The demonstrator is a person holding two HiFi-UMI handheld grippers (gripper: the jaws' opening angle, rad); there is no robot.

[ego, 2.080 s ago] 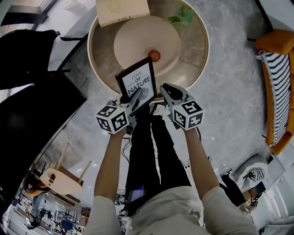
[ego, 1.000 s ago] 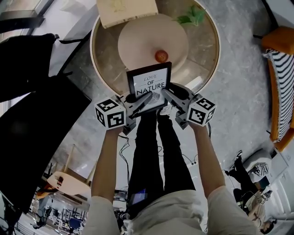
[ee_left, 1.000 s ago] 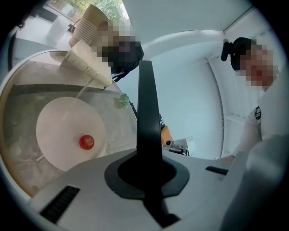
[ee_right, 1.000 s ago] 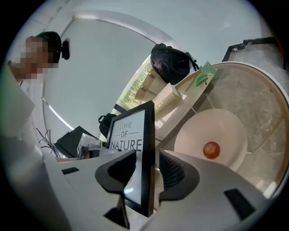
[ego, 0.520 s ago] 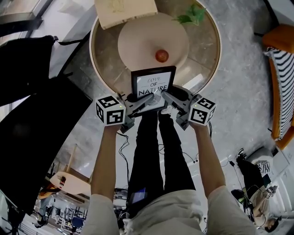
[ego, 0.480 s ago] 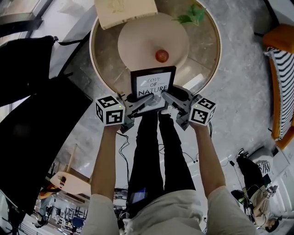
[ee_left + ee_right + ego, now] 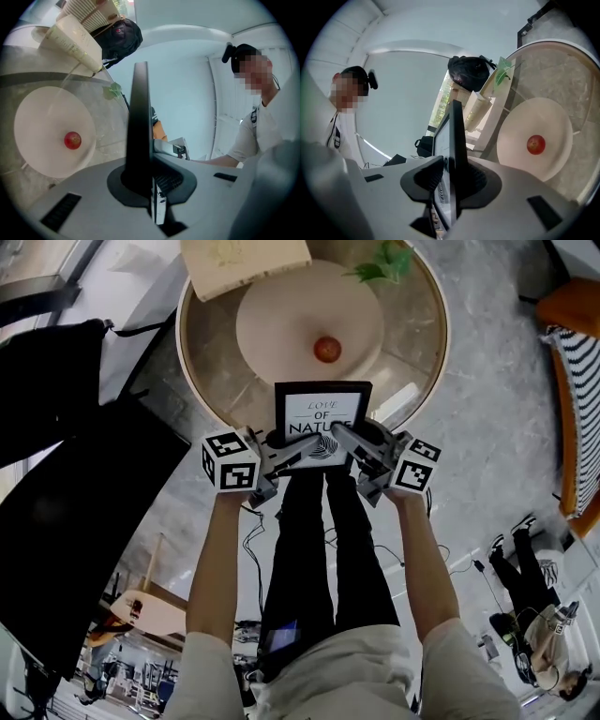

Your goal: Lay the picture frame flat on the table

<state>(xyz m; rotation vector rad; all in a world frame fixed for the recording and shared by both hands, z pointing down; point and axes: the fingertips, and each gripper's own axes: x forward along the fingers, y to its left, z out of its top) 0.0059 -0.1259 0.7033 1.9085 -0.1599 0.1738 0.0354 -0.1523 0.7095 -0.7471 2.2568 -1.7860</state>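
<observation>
Seen from the head, the black rectangular picture frame (image 7: 323, 412) stands upright with its white printed face towards the person, at the near rim of the round stone-topped bench (image 7: 412, 324). Whether its lower edge touches the bench is hard to tell from that angle. The left claw (image 7: 298, 450) and the right claw (image 7: 345, 437) meet it from either side at its lower part.

The two gripper views show the frame edge-on, which the head view does not. The left claw (image 7: 140, 180) is clenched on its lower edge. The right claw (image 7: 451, 183) has just been closing, with the frame between its jaws and both pads against it. These views also take in the person's white shirt (image 7: 262, 126) and a black bag (image 7: 471, 70) beyond the bench.

On the bench lie one round cream plate (image 7: 281, 324) carrying one small red fruit (image 7: 327, 349), one cream book (image 7: 244, 259) at the far edge, and one green leafy sprig (image 7: 375, 263). The floor (image 7: 487, 409) is grey and marbled. An orange chair with a striped cushion (image 7: 577, 381) stands well apart at the right.
</observation>
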